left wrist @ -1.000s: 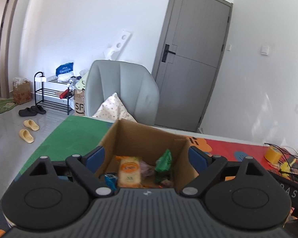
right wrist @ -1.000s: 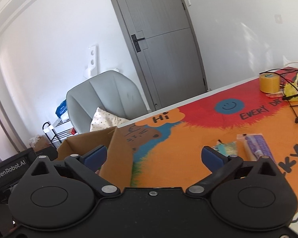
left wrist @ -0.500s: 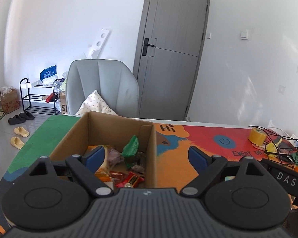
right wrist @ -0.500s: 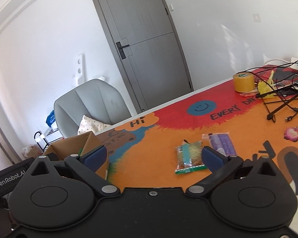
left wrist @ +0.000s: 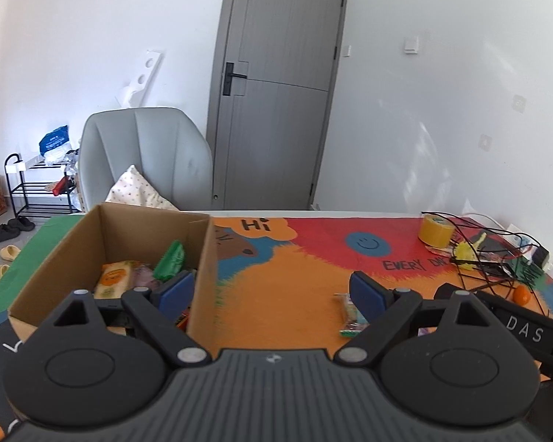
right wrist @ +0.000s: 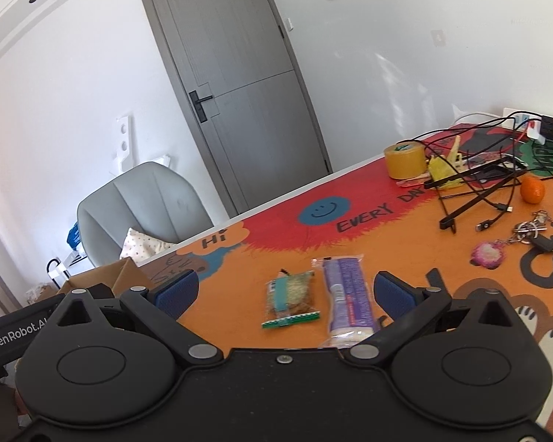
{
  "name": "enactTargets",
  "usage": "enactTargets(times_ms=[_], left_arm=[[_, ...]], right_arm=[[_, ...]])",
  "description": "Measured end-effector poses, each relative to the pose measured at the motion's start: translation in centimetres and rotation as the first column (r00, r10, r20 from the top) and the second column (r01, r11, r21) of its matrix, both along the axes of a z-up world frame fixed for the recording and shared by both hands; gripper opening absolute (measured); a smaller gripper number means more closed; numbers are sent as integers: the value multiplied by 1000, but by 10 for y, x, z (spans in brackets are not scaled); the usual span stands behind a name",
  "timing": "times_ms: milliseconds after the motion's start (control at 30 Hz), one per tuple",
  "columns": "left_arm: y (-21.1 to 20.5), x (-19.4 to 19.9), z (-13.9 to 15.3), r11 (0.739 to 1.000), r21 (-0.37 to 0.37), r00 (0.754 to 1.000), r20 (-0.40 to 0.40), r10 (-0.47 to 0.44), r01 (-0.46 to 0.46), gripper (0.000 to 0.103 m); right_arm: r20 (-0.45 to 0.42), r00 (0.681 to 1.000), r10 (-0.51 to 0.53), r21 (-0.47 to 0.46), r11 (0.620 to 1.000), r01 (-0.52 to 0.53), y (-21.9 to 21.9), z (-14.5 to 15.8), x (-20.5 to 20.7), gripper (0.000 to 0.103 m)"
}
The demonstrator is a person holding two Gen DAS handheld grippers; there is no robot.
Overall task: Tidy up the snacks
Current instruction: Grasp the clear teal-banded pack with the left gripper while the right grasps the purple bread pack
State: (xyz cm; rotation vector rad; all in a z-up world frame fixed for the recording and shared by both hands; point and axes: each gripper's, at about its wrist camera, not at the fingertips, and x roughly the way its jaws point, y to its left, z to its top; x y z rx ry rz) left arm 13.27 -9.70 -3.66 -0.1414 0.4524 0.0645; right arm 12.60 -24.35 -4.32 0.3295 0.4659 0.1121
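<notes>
We judge the job mostly done but not finished. The box [left wrist: 143, 258] sits at the left end of the surface [left wrist: 284, 294] and already holds several snacks: an orange pack [left wrist: 114, 281], a green pack [left wrist: 171, 258] leaning against the inner wall, and a few more wrappers partly hidden behind our left claw [left wrist: 271, 293]. Two snacks are left out on the mat: a green-edged bar [right wrist: 290, 300] and a purple pack [right wrist: 346, 300], lying side by side, just apart from each other and well clear of the box.

Our left claw is spread wide and holds nothing; one pad shows in front of the box's inside, the other close to the green-edged bar. Our right claw [right wrist: 282, 293] is also spread wide and empty, with both loose snacks lying in the gap ahead of it, not touched by either pad.

The tape roll [right wrist: 403, 160], the orange [right wrist: 532, 189], the keys [right wrist: 534, 230] and the cables [right wrist: 479, 184] at the far end are not snack packs, so we would leave them. What is left, as we read it, is to pick up those two packs and put them in the box.
</notes>
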Motion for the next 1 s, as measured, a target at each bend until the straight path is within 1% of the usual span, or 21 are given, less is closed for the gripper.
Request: enactTargets(times_ms=[200, 433, 700, 833, 933, 967, 1000], left_arm=[[-17, 5, -2, 999, -3, 999, -18, -43, 43, 90], [-35, 13, -10, 998, -1, 997, -34, -65, 65, 90], [-52, 29, -22, 997, 7, 994, -69, -79, 80, 90], [-58, 38, -28, 997, 11, 993, -87, -76, 77, 90], [-61, 45, -33, 997, 12, 992, -98, -76, 77, 90], [-61, 47, -35, 997, 11, 992, -102, -76, 78, 90], [-62, 50, -36, 997, 9, 991, -106, -80, 81, 90]], right_arm=[[-4, 1000, -30, 1, 1000, 30, -20, -2, -3, 103], [-26, 997, -70, 8, 998, 70, -42, -10, -2, 103], [-65, 992, -112, 17, 993, 114, -63, -26, 5, 103], [-88, 990, -111, 24, 993, 114, -68, -35, 12, 103], [-111, 990, -90, 24, 995, 94, -65, -41, 21, 101], [-118, 990, -81, 24, 996, 84, -64, -44, 24, 98], [-124, 990, -70, 23, 997, 73, -62, -46, 27, 94]])
